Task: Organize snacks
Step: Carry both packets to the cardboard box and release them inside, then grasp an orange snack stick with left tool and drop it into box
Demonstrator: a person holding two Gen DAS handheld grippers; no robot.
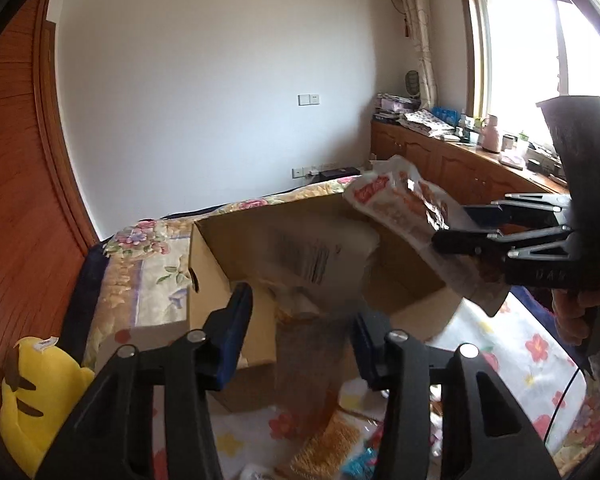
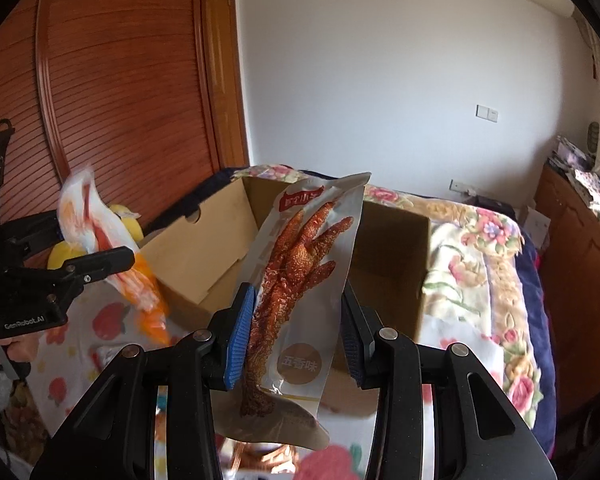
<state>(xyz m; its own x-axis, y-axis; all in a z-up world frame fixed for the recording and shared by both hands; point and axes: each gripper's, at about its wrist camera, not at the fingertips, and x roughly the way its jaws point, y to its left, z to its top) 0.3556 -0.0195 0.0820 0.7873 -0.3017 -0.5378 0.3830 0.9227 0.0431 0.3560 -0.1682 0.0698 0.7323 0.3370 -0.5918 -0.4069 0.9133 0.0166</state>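
An open cardboard box (image 1: 220, 248) stands on the bed; it also shows in the right wrist view (image 2: 392, 256). My right gripper (image 2: 296, 332) is shut on a clear chicken-foot snack packet (image 2: 300, 280), held upright in front of the box. In the left wrist view that packet (image 1: 404, 204) hangs over the box's right side from the right gripper (image 1: 480, 232). My left gripper (image 1: 300, 340) holds a blurred, see-through packet (image 1: 316, 256) near the box opening. From the right wrist view the left gripper (image 2: 112, 260) is shut on this white and orange packet (image 2: 100, 232).
Several loose snack packets (image 1: 340, 440) lie on a flowered sheet (image 1: 520, 352) in front of the box. A yellow plush toy (image 1: 36, 396) sits at the left. A wooden wardrobe (image 2: 120, 80) stands behind the bed, and a cluttered wooden cabinet (image 1: 460, 160) runs under the window.
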